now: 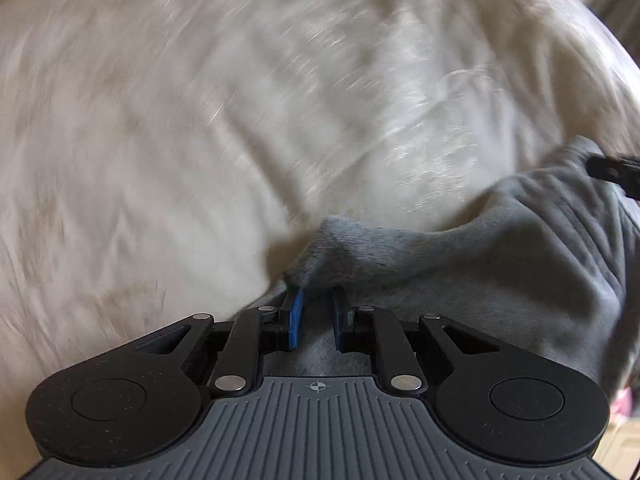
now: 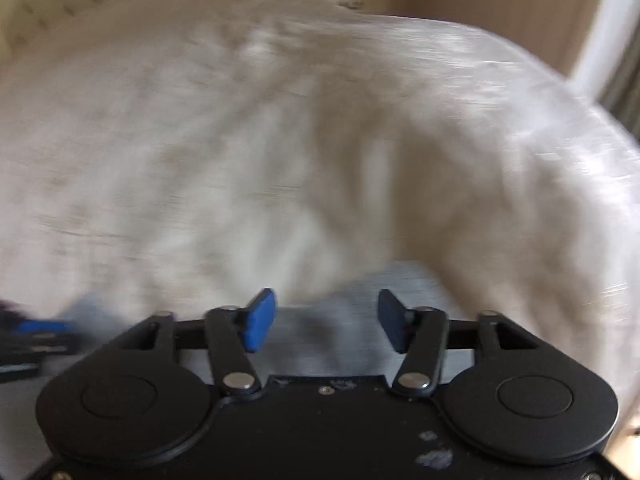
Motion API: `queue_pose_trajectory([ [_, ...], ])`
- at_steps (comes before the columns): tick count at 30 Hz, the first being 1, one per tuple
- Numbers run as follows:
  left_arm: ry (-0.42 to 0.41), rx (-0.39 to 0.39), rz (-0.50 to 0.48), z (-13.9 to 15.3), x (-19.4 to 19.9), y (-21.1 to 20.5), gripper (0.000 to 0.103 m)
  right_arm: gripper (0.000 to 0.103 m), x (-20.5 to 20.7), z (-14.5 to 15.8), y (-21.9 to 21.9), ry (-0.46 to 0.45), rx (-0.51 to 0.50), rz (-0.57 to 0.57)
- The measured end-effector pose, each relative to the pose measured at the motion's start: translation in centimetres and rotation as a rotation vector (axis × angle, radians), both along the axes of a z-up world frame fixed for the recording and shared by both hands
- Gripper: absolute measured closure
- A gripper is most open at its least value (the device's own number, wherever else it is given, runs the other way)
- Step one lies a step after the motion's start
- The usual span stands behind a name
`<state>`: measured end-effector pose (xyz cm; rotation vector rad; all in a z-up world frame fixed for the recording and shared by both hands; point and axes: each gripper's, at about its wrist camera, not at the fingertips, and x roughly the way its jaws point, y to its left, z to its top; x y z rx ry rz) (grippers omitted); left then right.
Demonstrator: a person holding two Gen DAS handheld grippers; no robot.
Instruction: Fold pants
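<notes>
A grey fleece pants (image 1: 460, 272) fold is clenched by the left hand-held gripper (image 1: 318, 312), stretched rightward across the white bed (image 1: 200, 120); the right hand-held gripper (image 2: 326, 320) is released.

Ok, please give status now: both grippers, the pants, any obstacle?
Left gripper shut on grey pants. Right gripper open, nothing between pads. Pants bunched on white bedcover. No obstacle seen; views blurred.

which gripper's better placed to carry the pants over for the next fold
Left, most likely. The left gripper is shut on a bunched edge of the grey pants, lifted off the white bed cover. The right gripper is open above the pants and holds nothing.
</notes>
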<state>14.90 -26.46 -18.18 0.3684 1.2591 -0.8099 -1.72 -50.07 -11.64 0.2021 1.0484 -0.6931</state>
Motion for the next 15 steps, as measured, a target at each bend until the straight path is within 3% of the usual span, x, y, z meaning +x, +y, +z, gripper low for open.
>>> queue_pose_trajectory([
  [3,0.037,-0.027,0.057,0.0,0.7,0.6,0.088,0.030,-0.6,-1.7,-2.5,0.044,0.058,0.002],
  [5,0.034,-0.019,0.053,0.0,0.7,0.5,0.088,0.018,-0.7,-2.4,-3.5,0.040,0.087,0.018],
  [7,0.024,-0.011,0.050,-0.2,0.7,0.3,0.088,0.015,-0.5,-3.0,-4.0,0.043,0.146,0.036],
  [8,0.021,-0.010,0.053,-0.1,0.7,0.2,0.088,0.020,-0.4,-3.4,-4.5,0.036,0.201,0.041],
  [9,0.021,-0.010,0.059,-0.1,0.7,0.2,0.088,0.033,-0.5,-3.5,-4.5,0.012,0.247,0.042],
  [10,0.022,-0.011,0.066,0.0,0.6,0.3,0.088,0.073,-0.7,-3.5,-4.4,-0.011,0.286,0.033],
  [11,0.024,-0.014,0.072,0.0,0.7,0.2,0.088,0.087,-0.6,-3.2,-3.9,-0.008,0.288,0.034],
  [14,0.036,-0.028,0.092,0.1,0.7,0.6,0.087,0.090,-0.3,-1.6,-1.6,0.055,0.085,0.118],
  [15,0.038,-0.028,0.100,0.1,0.8,0.6,0.087,0.090,-0.5,-2.1,-1.7,0.069,0.072,0.094],
])
